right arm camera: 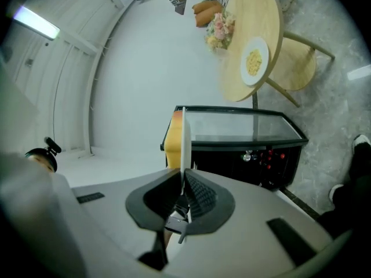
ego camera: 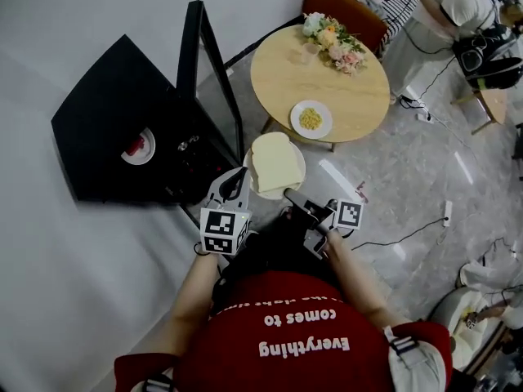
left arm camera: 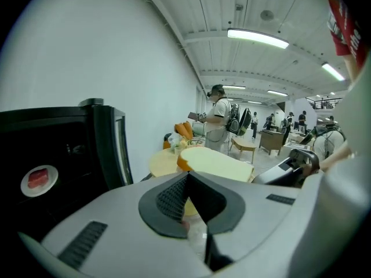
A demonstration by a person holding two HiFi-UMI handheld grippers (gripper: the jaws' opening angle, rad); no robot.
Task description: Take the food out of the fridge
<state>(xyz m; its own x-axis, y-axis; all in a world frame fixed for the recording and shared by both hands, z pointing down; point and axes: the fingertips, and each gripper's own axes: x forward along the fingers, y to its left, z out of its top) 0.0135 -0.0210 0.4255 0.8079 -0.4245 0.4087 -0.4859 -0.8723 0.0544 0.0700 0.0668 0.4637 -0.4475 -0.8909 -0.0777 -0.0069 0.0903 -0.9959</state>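
A white plate [ego camera: 297, 175] with a slice of bread [ego camera: 274, 160] hangs in the air between the open black fridge [ego camera: 114, 129] and the round table [ego camera: 286, 76]. My left gripper [ego camera: 243, 172] is shut on the plate's left rim. My right gripper [ego camera: 288, 193] is shut on its near right rim. In the left gripper view the bread [left arm camera: 217, 162] lies just past the shut gripper [left arm camera: 186, 175]. The right gripper view shows the plate [right arm camera: 184, 138] edge-on in the shut gripper [right arm camera: 183, 175]. A small plate of red food [ego camera: 137, 147] stays inside the fridge.
The fridge door [ego camera: 208, 80] stands open toward the table. On the table are a plate of yellow food [ego camera: 310, 119] and a bunch of flowers [ego camera: 333, 41]. A person [ego camera: 445, 19] sits at the far right, and cables [ego camera: 409, 233] run across the floor.
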